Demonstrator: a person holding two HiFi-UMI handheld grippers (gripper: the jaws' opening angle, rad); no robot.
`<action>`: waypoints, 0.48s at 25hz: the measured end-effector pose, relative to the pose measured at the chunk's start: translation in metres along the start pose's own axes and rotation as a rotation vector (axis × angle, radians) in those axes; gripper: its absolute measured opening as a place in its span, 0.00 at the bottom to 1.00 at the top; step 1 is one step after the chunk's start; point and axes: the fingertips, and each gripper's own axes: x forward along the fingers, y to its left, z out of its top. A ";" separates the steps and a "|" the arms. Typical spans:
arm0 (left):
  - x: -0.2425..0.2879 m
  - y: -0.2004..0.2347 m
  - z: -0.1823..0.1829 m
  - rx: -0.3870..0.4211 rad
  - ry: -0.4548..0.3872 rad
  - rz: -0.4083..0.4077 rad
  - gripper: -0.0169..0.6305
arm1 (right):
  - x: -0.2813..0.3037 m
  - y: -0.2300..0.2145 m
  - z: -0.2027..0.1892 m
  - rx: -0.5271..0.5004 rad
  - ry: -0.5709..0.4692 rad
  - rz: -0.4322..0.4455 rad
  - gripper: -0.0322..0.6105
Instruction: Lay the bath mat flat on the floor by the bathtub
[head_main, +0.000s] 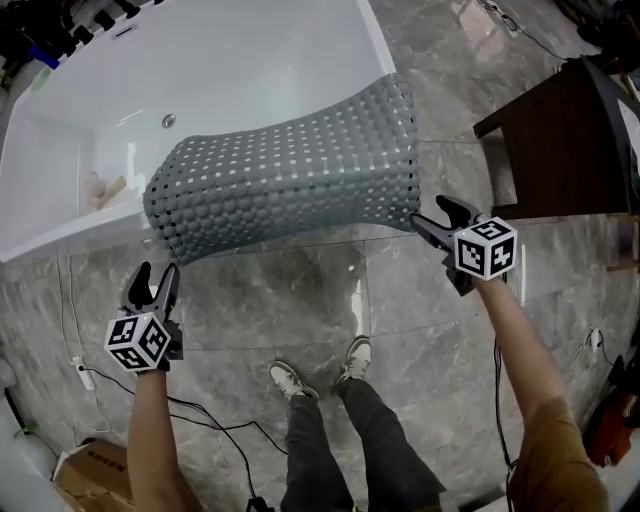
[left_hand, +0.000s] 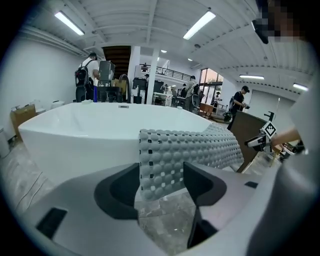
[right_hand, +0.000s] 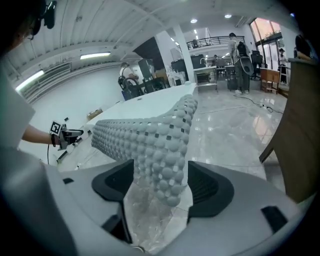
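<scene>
Hanging over the near edge of the white bathtub, the grey bath mat is not flat on the floor. It is bumpy with small square holes. It bends over the tub's edge, and its near side hangs down toward the grey stone floor.

The left hand-held gripper is near the mat's left corner. In the left gripper view, the left hand-held gripper has its jaws spread wide. The end of the mat shows in the gap, but the jaws do not pinch it.

The right hand-held gripper is just beside the mat's right corner. In the right gripper view, the right hand-held gripper is spread wide too. The mat hangs between the jaws, not squeezed.

A dark wooden stand is on the far right. The person's shoes stand on the floor, nearer than the mat.
</scene>
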 end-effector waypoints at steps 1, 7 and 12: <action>0.005 0.004 -0.002 -0.011 0.005 -0.001 0.44 | 0.006 -0.005 -0.004 -0.008 0.011 -0.002 0.56; 0.031 0.003 -0.004 0.006 0.021 -0.074 0.57 | 0.022 -0.028 -0.008 0.023 0.000 0.016 0.62; 0.057 0.008 0.005 -0.033 -0.023 -0.115 0.70 | 0.035 -0.025 -0.011 -0.001 0.004 0.057 0.67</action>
